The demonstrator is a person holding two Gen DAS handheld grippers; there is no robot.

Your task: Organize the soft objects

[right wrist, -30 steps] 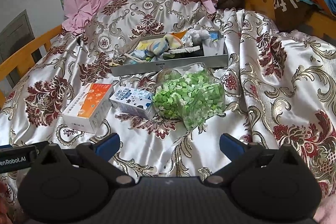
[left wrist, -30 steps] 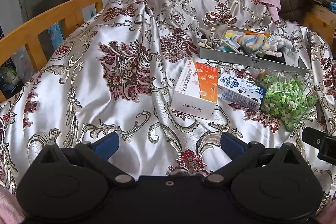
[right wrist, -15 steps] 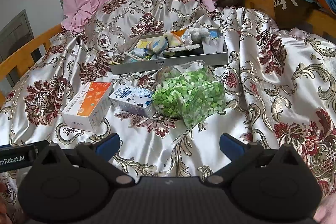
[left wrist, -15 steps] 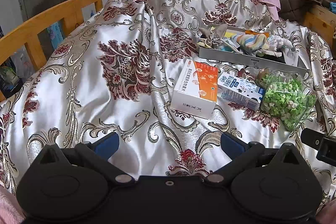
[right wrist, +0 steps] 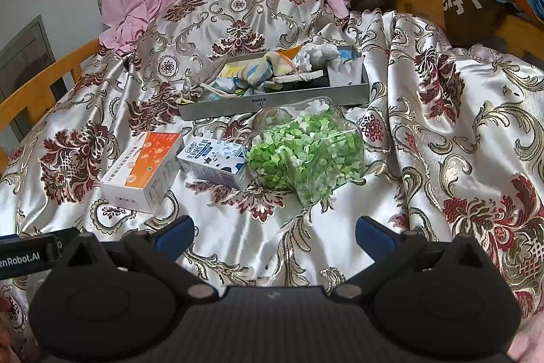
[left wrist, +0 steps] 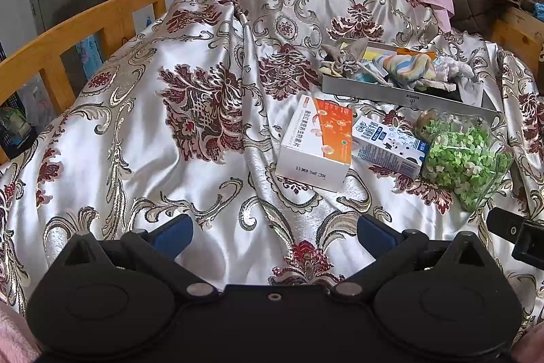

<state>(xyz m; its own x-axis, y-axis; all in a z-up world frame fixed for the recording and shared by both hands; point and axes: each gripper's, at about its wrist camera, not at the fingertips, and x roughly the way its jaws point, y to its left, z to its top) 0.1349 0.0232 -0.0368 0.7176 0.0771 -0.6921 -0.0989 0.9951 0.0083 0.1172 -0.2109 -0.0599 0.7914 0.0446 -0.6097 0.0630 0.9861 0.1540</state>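
Both grippers hover open and empty above a bed
Reach for the bag of green pieces at 12 o'clock of the right gripper; left gripper fingers spread

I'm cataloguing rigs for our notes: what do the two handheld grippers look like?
Both the left gripper and the right gripper have matte black bodies with two round discs, silver pivot rivets and blue finger pads. The left one's side carries white "Robot.AI" lettering.
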